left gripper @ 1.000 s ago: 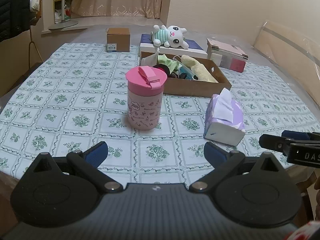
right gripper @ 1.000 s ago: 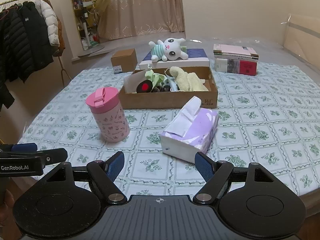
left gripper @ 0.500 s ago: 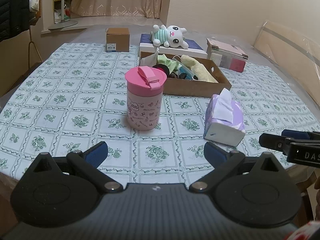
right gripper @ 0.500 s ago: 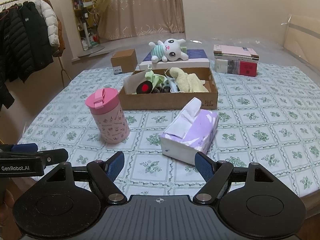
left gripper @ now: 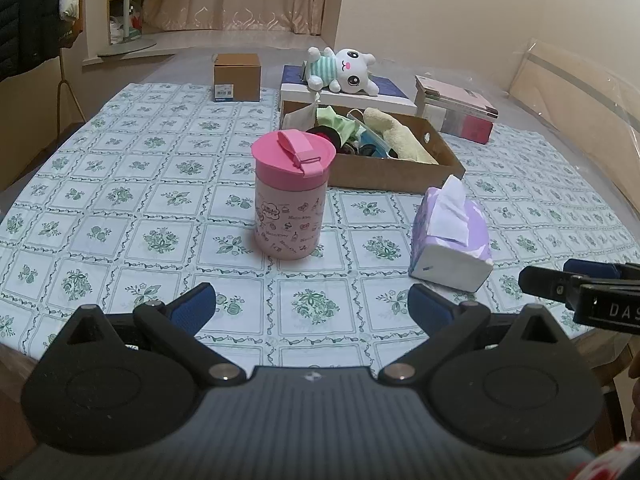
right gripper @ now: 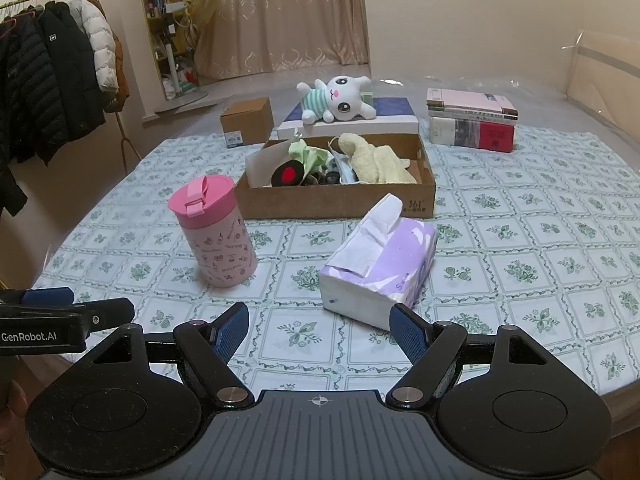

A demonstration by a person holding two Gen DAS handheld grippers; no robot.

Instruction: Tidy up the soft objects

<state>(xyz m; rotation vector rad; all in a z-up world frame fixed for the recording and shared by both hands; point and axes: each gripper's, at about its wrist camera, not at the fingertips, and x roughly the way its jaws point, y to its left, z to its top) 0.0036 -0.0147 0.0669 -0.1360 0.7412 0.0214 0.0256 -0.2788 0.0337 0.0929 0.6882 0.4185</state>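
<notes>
A purple tissue pack lies on the tablecloth just beyond my right gripper, which is open and empty. The pack also shows in the left wrist view. My left gripper is open and empty, in front of a pink lidded cup, which also shows in the right wrist view. A cardboard tray behind holds a yellow cloth, a green cloth and small dark items. A white plush bunny lies on a flat box behind the tray.
A small brown box stands at the back left. A stack of books sits at the back right. A coat rack with jackets stands left of the table. The table's front edge is right under both grippers.
Both grippers have edged slightly forward toward the cup and tissue pack. Nothing was grasped or moved.
</notes>
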